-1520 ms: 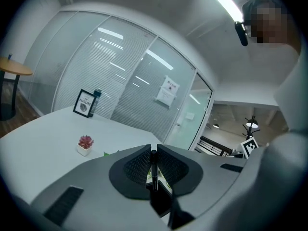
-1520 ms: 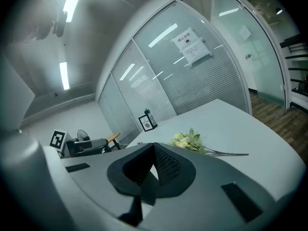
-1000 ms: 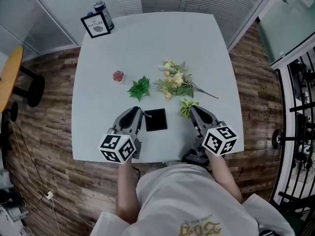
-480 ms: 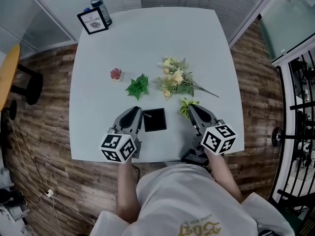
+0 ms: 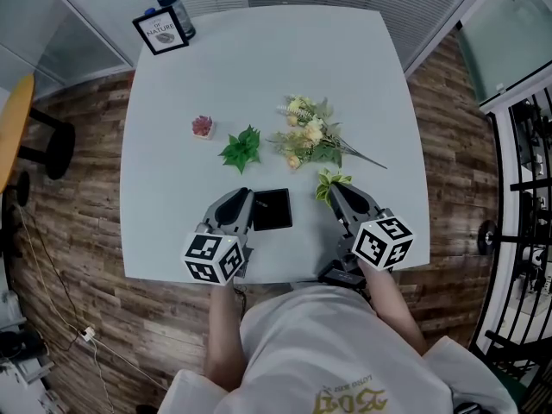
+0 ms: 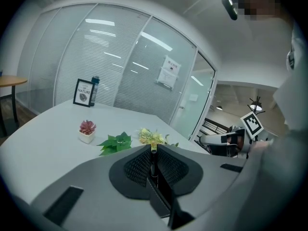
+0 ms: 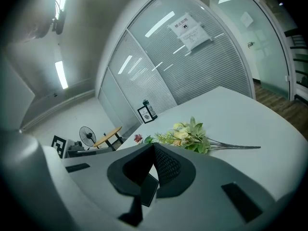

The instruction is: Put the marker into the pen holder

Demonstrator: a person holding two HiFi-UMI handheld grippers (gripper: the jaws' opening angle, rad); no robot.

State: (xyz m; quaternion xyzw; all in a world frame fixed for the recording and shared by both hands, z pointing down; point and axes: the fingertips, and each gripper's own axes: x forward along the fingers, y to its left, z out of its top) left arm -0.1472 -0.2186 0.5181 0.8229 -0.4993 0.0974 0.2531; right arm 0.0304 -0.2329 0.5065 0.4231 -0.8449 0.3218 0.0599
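The black square pen holder [image 5: 272, 210] stands on the white table [image 5: 259, 76] near its front edge, between my two grippers. My left gripper [image 5: 246, 198] sits just left of the holder, shut on a thin black marker [image 6: 153, 163]. The marker's tip [image 5: 257, 202] pokes out toward the holder's top left corner. In the left gripper view the marker stands upright between the closed jaws. My right gripper [image 5: 332, 190] rests to the right of the holder. Its jaws meet at the tips [image 7: 154, 146] with nothing between them.
A bunch of artificial flowers [image 5: 315, 141] lies beyond the holder, with a green leaf sprig [image 5: 241, 149] and a small pink potted plant [image 5: 203, 126] to its left. A pale green sprig [image 5: 329, 179] touches the right gripper's tip. A framed card [image 5: 162, 31] and a bottle [image 5: 175, 11] stand at the far left corner.
The head view has shifted a little. The left gripper has edged slightly toward the holder with the marker. The right gripper has barely moved.
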